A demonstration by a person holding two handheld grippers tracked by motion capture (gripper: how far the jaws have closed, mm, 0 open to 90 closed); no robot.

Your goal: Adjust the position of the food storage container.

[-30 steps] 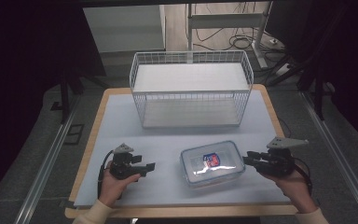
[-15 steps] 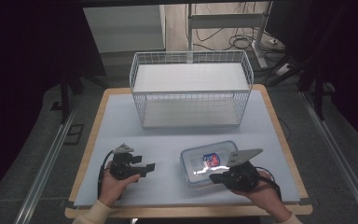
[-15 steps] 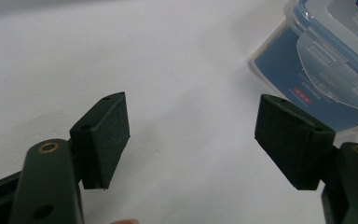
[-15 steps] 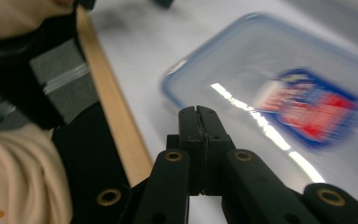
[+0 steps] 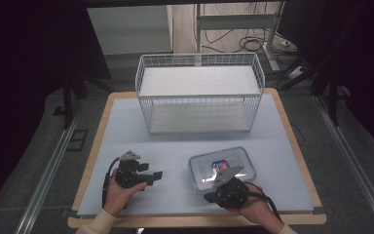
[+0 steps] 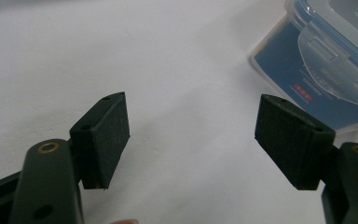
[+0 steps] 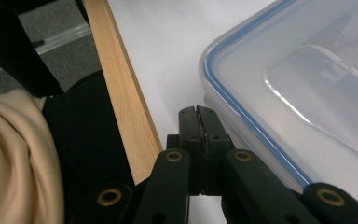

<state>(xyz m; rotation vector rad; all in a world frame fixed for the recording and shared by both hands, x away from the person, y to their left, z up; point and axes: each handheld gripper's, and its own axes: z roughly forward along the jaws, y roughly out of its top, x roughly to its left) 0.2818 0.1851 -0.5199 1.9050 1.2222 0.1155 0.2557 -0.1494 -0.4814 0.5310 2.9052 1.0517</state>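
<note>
A wooden-edged table (image 5: 286,124) with a pale blue-white top stands on a grey carpeted floor (image 5: 355,146). Metal rails (image 5: 48,170) run along the floor on both sides of it. Beyond the far edge stands a light cabinet or panel (image 5: 126,29), then a strip of wooden flooring with loose cables (image 5: 253,44) and metal legs (image 5: 268,29), perhaps a desk's. The room's sides lie in deep darkness.

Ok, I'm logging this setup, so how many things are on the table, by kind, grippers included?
Clear lidded container: 1
White wire basket: 1
Grippers: 2, the left gripper open, the right gripper shut beside the container
Total: 4
</note>
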